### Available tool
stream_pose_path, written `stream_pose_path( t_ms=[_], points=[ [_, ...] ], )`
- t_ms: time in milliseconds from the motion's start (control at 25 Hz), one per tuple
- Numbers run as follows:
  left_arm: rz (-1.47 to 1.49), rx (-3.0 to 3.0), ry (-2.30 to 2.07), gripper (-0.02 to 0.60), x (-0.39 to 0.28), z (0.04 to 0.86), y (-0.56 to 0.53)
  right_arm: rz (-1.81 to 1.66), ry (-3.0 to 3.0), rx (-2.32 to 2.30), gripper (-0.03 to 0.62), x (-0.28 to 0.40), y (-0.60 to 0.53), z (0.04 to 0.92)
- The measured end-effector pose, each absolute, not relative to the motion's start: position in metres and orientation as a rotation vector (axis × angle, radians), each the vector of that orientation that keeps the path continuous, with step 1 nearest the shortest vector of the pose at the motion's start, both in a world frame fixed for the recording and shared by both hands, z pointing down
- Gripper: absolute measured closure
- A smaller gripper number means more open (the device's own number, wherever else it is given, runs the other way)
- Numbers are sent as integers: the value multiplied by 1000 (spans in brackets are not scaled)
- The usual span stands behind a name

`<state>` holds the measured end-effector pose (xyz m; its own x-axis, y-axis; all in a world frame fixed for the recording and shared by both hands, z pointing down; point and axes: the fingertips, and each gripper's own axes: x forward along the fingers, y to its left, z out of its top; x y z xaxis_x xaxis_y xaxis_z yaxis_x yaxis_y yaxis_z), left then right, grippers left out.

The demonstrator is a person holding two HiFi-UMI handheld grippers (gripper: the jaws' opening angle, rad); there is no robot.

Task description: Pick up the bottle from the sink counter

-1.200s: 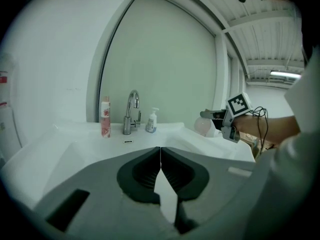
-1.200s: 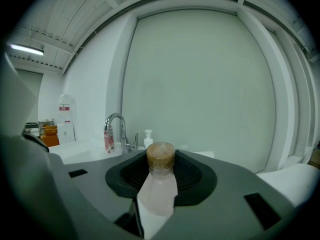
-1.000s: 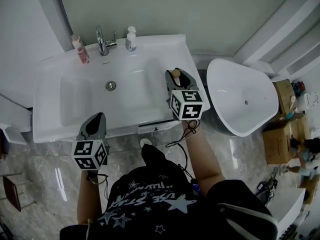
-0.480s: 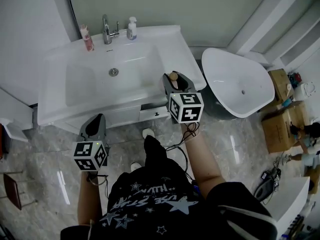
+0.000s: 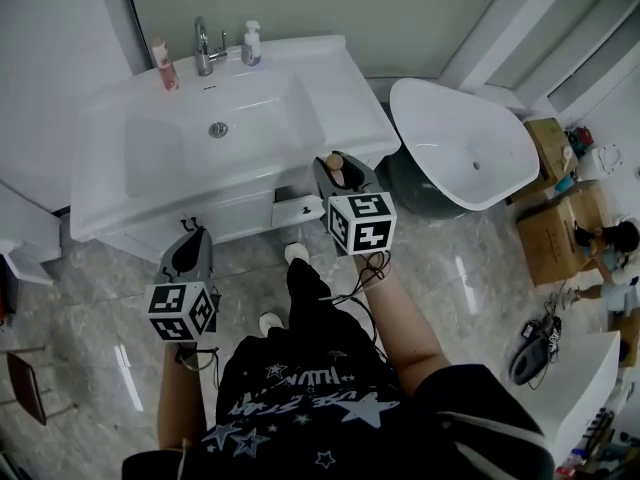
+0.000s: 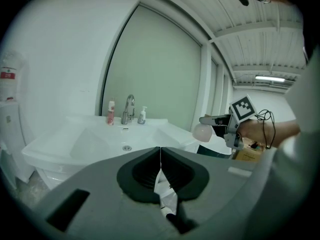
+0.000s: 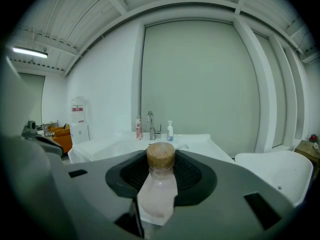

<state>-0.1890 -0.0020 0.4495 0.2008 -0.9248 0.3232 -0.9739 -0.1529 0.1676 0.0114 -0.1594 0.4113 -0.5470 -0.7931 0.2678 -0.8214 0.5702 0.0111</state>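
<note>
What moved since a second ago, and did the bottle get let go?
The right gripper, shut on the cork-capped bottle, drew back off the sink counter toward the person. Nothing was let go. The left gripper stayed low, shut and empty; the pink tube and pump bottle stayed by the tap.

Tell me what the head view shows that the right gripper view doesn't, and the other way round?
Only the head view: the person's shirt, the floor, the drain. Only the right gripper view: a ceiling light, an orange chair. Both: the bottle clamped in the right gripper, the sink, faucet, tub.
</note>
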Motion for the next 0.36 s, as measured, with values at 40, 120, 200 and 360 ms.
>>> stream_pose_path(
  t_ms=[40,120,200,360],
  points=[
    [204,2154,-1778,561,-187,449,-3,168,-2558,1342,454,12,-158,412],
    [203,2167,-1772,561,-184,446,-6,166,-2554,1342,454,14,-157,412],
    [200,2174,-1768,561,-182,445,-9,165,-2553,1343,454,15,-157,412],
    [204,2184,-1759,561,-182,445,-18,165,-2554,1343,454,14,-162,412]
  ],
)
